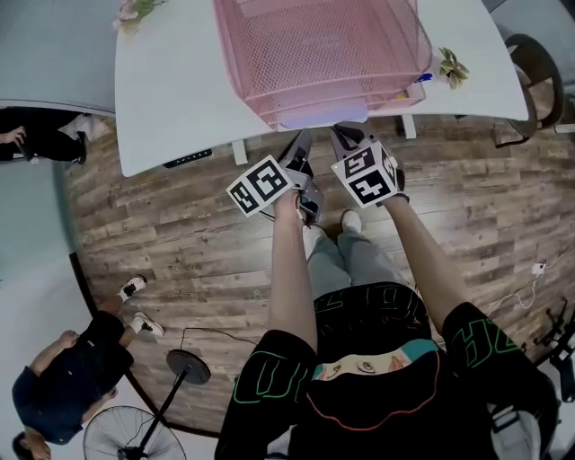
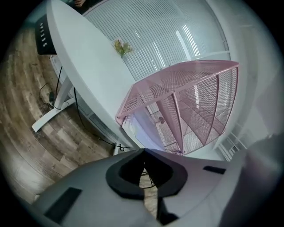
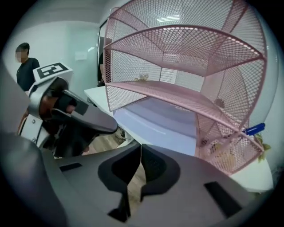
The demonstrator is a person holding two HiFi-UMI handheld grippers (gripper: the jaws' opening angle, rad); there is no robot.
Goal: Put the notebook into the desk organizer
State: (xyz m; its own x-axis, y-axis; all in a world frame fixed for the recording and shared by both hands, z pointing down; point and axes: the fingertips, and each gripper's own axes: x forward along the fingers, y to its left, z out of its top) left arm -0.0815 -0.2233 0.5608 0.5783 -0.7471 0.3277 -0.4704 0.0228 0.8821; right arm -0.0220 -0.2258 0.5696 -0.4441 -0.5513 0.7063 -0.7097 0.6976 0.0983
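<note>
The pink mesh desk organizer [image 1: 323,54] stands on the white desk [image 1: 171,99]. A lavender notebook [image 1: 322,115] lies flat in its lowest tier, its near edge at the organizer's open front. In the right gripper view the notebook [image 3: 164,119] rests under the lower shelf of the organizer [image 3: 186,57]. My left gripper [image 1: 299,144] and right gripper [image 1: 345,137] hover side by side just before the desk's front edge. Both are shut with nothing between the jaws, the left gripper [image 2: 143,150] and the right gripper [image 3: 141,146] alike. The organizer [image 2: 191,102] and the notebook [image 2: 144,126] also lie ahead of the left jaws.
A small flower [image 1: 135,11] sits at the desk's far left and another [image 1: 452,66] beside the organizer, near a blue pen [image 3: 254,129]. People stand on the wood floor at the left [image 1: 63,377]. A fan [image 1: 126,436] and a chair [image 1: 539,72] flank the area.
</note>
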